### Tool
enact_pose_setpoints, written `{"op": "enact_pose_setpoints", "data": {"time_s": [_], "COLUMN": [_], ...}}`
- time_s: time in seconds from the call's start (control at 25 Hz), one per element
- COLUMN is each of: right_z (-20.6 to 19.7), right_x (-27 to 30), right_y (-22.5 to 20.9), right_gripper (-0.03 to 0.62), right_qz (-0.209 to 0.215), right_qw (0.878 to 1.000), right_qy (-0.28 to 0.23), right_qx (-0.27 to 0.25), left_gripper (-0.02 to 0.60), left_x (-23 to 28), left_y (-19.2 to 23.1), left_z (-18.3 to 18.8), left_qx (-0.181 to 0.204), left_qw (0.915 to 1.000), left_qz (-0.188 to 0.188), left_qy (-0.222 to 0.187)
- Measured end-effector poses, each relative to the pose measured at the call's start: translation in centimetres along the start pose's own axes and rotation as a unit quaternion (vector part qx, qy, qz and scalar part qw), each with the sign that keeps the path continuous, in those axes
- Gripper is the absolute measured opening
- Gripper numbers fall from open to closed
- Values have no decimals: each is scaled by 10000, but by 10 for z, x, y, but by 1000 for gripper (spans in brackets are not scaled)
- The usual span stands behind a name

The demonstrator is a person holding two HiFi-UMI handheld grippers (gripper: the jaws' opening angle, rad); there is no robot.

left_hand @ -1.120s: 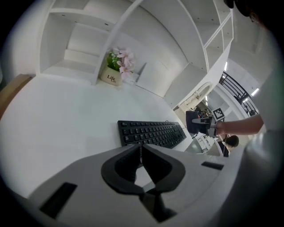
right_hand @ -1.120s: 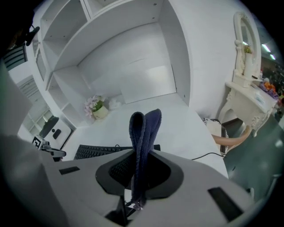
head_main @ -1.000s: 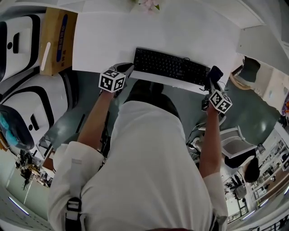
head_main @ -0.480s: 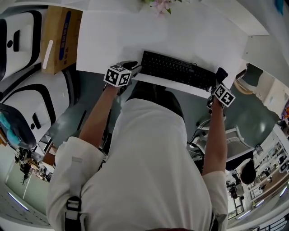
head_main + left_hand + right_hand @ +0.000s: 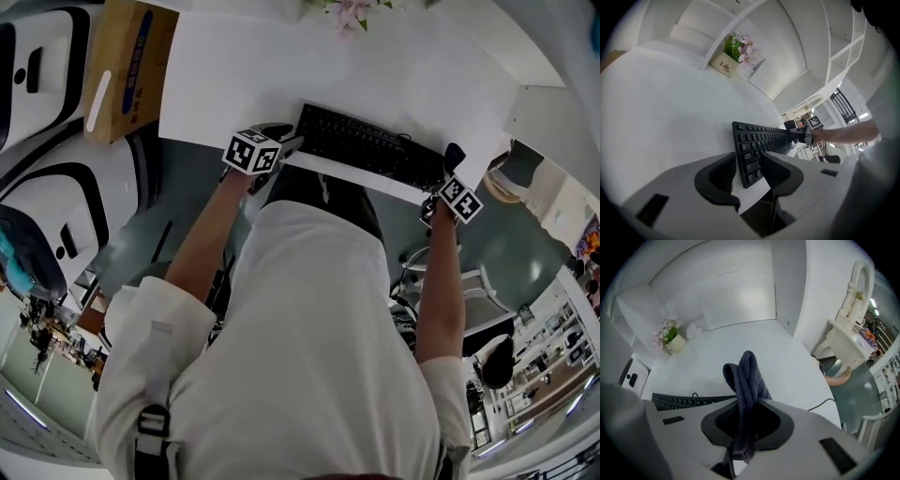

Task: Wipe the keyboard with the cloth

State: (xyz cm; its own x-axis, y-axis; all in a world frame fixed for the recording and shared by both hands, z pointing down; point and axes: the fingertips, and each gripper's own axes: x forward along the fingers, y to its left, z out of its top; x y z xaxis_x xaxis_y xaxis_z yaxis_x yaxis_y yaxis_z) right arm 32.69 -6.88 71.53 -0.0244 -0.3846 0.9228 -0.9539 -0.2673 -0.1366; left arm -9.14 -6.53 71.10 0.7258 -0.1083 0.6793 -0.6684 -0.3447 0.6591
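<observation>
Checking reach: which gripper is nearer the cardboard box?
Left. Left gripper, jaws opening around the keyboard's left end, sits on the cardboard box side; right gripper, gripping the cloth, at the far end.

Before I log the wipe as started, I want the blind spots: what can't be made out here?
- Contact between cloth and keyboard: head view, too small, partly behind the right tool's marker cube; right gripper view, the tool's body covers the keyboard's right end.
- Key legends: too small in every view.
- Front edge of the desk, centre: head view, hidden by the person's head.
</observation>
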Motion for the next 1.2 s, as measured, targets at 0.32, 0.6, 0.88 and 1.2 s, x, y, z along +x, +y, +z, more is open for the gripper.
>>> {"op": "enact_pose_setpoints", "data": {"time_s": [0.32,0.6,0.88,1.2], "right_z": [-8,-8,-13,-17], "right_x": [4,7,9,10], "right_y": [56,90,125,166], "right_gripper": [63,63,63,63], "right_qz": [558,627,825,1148], "right_qw": [9982,9978,9961,9927], "right_qy": [17,-161,-300,-291], "right_qx": [-211,-130,-44,-249], "left_gripper": [156,156,156,156], "left_x": [9,10,11,10], "left_y": [-4,-4,-4,-7], "left_z": [-11,-12,-12,-12], "left_qx": [-196,-193,-146,-186], "left_qw": [9998,9997,9997,9995], "left_qz": [52,73,46,-1], "left_qy": [-58,-135,-188,-264]}}
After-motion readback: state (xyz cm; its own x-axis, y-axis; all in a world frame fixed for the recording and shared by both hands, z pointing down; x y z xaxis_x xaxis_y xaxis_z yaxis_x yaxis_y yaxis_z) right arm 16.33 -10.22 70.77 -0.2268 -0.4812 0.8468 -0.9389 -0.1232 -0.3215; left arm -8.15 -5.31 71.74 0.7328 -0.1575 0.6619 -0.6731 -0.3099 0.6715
